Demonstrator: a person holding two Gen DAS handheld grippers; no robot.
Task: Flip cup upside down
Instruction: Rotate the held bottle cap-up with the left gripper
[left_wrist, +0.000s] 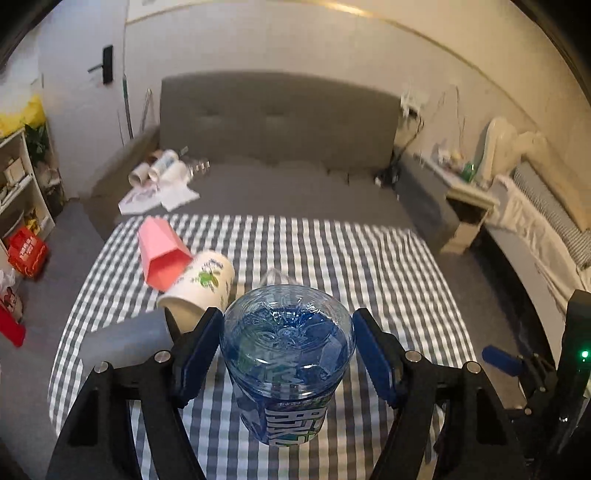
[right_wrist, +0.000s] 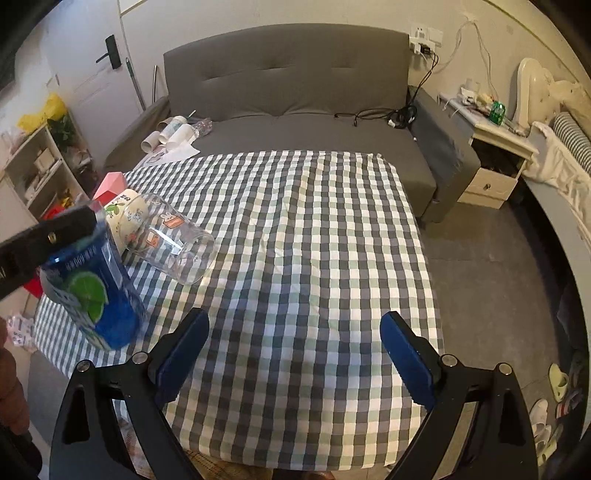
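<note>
On the checked desk (right_wrist: 295, 229), my left claw (left_wrist: 288, 354) brackets the blue cup (left_wrist: 288, 354), a clear blue plastic tumbler printed with a lime slice. In the left wrist view its ribbed base faces the camera and its printed wall runs away below, so I judge the cup already turned base-up, or nearly so. The blue pads (left_wrist: 199, 350) stand just beside its wall on either flank; a sliver of cloth shows at the right pad, so I read the jaws as parted rather than clamped, though contact on the left side I cannot settle.

From the right wrist view the same cup sits tilted at the desk's left edge with a black finger across its upper end; whether its rim rests flat on the cloth I cannot tell. My right claw (right_wrist: 295, 354) hangs over bare cloth, jaws wide apart, holding nothing.

Behind the blue cup lie three others on their sides: a clear glass (right_wrist: 173, 243), a white floral mug (left_wrist: 203, 284) and a pink cup (left_wrist: 162, 258).

The step in hand, I judge, is the set-down and let-go. The next move calls for a straight backward draw of the left claw, wide enough not to clip the cup's wall or nudge the mug close behind.
</note>
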